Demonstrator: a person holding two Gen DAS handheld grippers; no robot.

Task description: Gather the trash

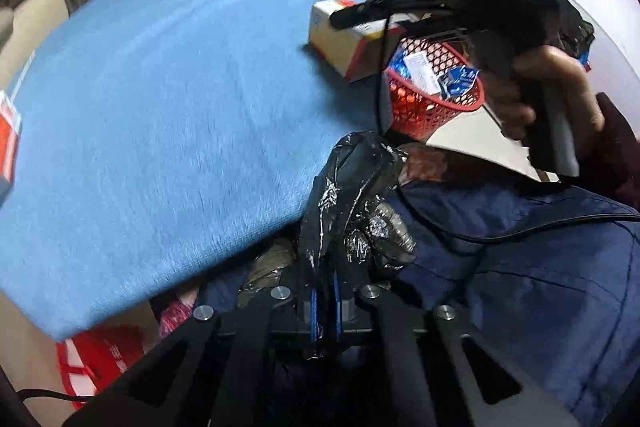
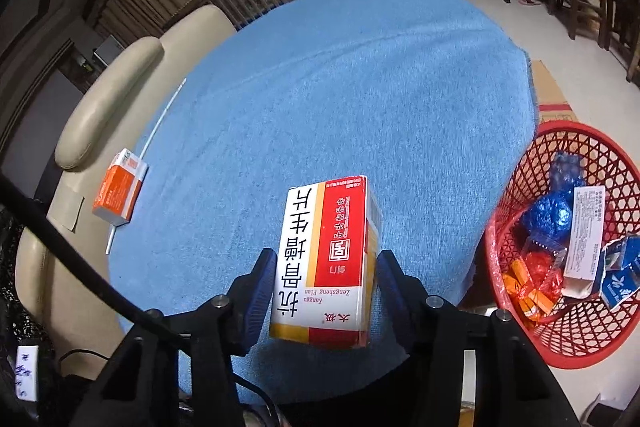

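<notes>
The right gripper (image 2: 326,287) has the red-and-white box (image 2: 326,263) between its blue pads (image 2: 260,291) — pads close on either side, the box lifted off the blue cloth (image 2: 360,87), so I judge it pinched and carried. From the left wrist view the same box (image 1: 348,39) hangs near the table's edge, just short of the red basket (image 1: 436,95).

The left gripper (image 1: 325,307) is pressed together on a black plastic bag (image 1: 352,195), held low by the person's lap, off the table.

And the score so far? The basket (image 2: 560,347) on the floor beside the table already holds a fair haul: blue wrappers, orange packets, a flattened white carton. That part looks done. Still out there is an orange box (image 2: 120,187) at the far left edge of the cloth, lying on a thin white stick (image 2: 160,119). So, by my reckoning, one box on its way, one more waiting — well past halfway.
</notes>
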